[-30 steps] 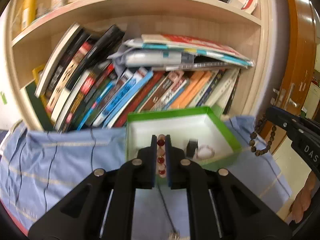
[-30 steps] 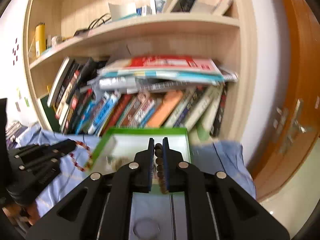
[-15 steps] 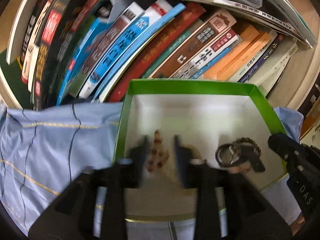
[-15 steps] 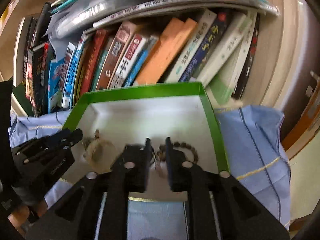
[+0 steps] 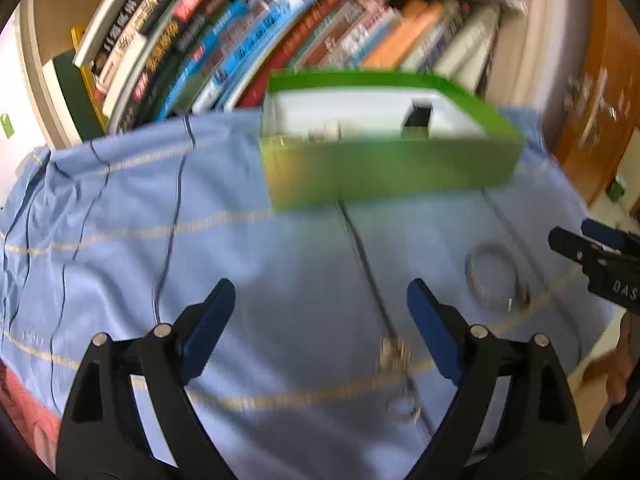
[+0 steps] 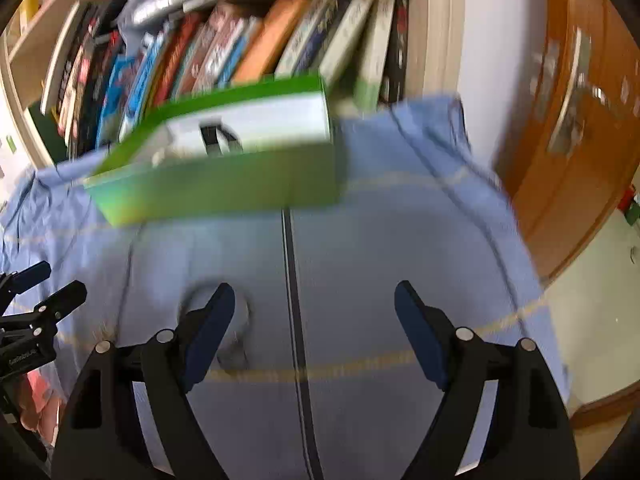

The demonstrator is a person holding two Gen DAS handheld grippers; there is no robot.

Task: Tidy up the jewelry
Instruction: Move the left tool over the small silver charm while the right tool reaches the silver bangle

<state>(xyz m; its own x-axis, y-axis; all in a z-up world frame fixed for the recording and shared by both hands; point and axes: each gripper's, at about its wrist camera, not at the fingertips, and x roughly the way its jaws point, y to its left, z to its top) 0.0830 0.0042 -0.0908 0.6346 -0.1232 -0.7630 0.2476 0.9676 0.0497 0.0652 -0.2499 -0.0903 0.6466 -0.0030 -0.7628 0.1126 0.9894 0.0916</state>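
White capitals "DAS" stand on the black body of the right tongs, cut off at the edge of the left wrist view. A small pale brand word marks the black body of the left tongs in the right wrist view, too small to read. Lettering on the spines of the shelved books is blurred past reading.

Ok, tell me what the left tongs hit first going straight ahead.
Probably the blue cloth: the open left tongs point at bare fabric, short of the green box. Blur leaves depth unclear.
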